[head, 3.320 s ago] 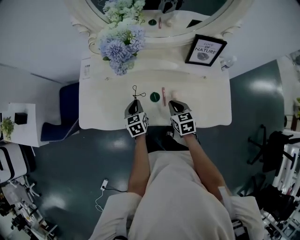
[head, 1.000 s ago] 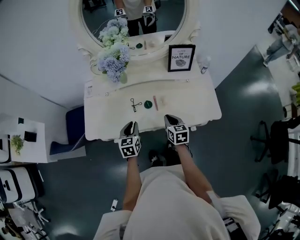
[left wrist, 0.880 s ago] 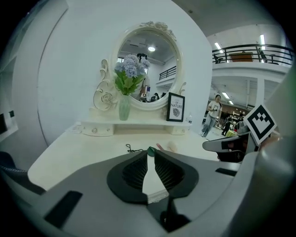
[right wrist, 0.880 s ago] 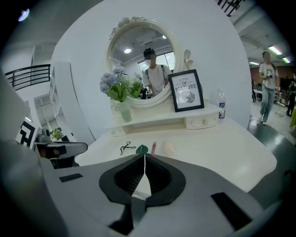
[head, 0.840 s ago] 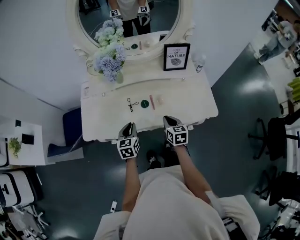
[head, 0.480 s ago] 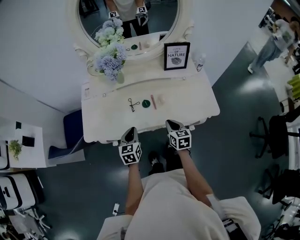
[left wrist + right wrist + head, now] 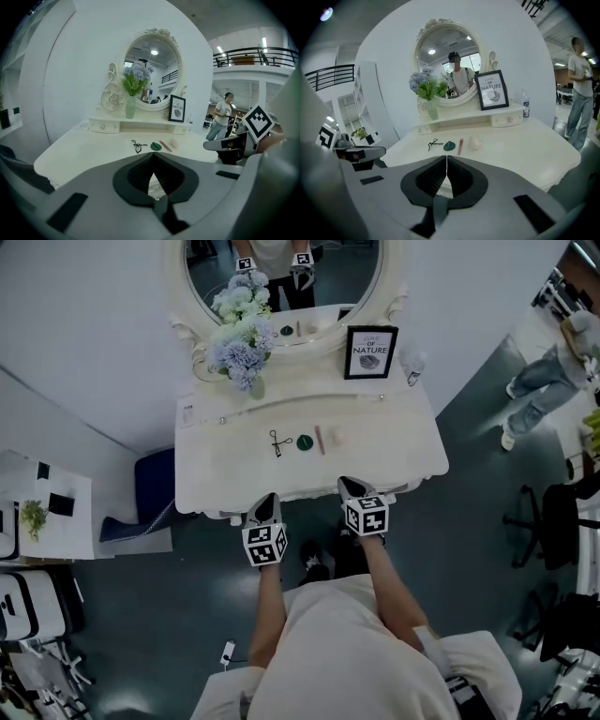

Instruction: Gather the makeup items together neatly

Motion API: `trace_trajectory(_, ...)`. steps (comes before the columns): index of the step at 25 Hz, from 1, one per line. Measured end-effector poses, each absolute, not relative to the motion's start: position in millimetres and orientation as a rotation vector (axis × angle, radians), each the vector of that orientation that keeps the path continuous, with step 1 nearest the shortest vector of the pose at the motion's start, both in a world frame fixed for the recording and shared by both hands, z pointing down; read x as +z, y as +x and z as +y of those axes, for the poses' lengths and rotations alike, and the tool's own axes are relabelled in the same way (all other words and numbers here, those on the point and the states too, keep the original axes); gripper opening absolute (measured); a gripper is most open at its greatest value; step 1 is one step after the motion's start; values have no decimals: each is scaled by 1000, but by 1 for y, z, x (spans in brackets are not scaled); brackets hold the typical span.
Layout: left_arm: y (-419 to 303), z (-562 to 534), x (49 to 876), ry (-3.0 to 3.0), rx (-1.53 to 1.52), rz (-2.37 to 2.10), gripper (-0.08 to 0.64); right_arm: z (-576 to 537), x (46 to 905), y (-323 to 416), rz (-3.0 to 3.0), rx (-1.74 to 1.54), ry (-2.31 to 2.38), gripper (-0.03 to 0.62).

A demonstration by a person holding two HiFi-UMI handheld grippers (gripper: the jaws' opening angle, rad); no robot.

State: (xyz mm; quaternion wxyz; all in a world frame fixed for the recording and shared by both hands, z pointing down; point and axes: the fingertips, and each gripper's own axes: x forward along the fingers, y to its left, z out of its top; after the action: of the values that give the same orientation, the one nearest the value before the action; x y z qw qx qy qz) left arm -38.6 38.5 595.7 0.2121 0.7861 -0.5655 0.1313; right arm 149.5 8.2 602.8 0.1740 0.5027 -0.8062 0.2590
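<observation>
— What's changed since a few seconds back?

— Both tools have pulled away from the makeup. They were over the tabletop right beside it; now they sit at the front edge of the dressing table (image 7: 225,479).

— What's on that table?

— At the back is an oval mirror (image 7: 281,273). There are blue flowers (image 7: 242,343) at its left and a framed picture (image 7: 370,352) at its right.

— And the tools themselves?

— The left gripper (image 7: 266,501) and right gripper (image 7: 350,484) point toward the table side by side, well apart from the makeup. Each has its jaws pressed together with nothing between them.

— Where's the makeup?

— It's in a short row at the middle of the tabletop, the pieces close together. A black eyelash curler (image 7: 278,442) lies at the left end, and a green round compact (image 7: 305,442) is just beside it. A pale round piece (image 7: 337,438) sits at the right end, perhaps a sponge, though it's too small to be sure. A pink stick (image 7: 320,439) lies between the compact and that pale piece.
</observation>
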Motion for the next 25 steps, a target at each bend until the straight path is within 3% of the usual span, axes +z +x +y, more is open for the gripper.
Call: trace_trajectory(25, -26, 15, 595, 2262, 388, -1494, 15, -2, 600, 146, -2279, 715, 1430, 40)
